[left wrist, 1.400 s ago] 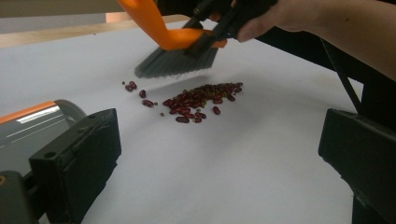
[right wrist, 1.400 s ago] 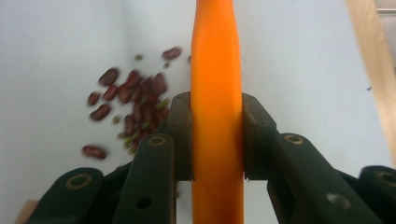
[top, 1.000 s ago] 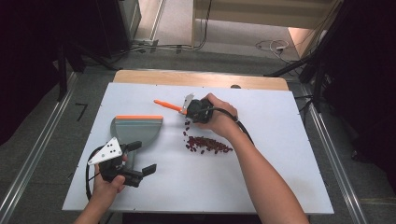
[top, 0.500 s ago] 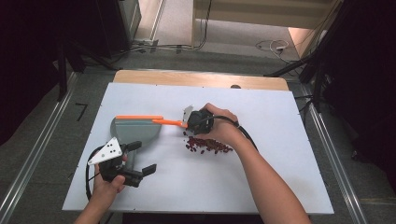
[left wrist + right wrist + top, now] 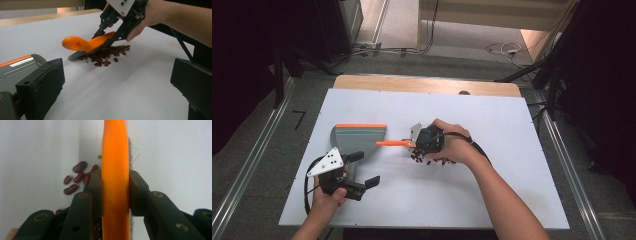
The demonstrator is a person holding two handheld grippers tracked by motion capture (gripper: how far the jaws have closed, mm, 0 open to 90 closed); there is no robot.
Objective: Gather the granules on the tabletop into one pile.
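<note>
An orange-handled brush (image 5: 393,143) with dark bristles is clamped in my right gripper (image 5: 417,142), which is shut on its handle (image 5: 115,170). The bristles rest on the left edge of a pile of red beans (image 5: 437,161) on the white table (image 5: 512,200). In the left gripper view the brush (image 5: 85,44) leans over the beans (image 5: 105,56). A grey dustpan (image 5: 357,137) with an orange edge lies left of the brush. My left gripper (image 5: 366,169) is open just in front of the dustpan, nothing between its jaws.
A wooden strip (image 5: 427,84) runs along the table's far edge. Metal rails (image 5: 252,165) flank the table on the floor. Cables (image 5: 502,49) lie on the floor beyond.
My right gripper has carried the brush toward the person and down onto the beans, its handle tip now close to the dustpan. The left gripper has stayed in place.
</note>
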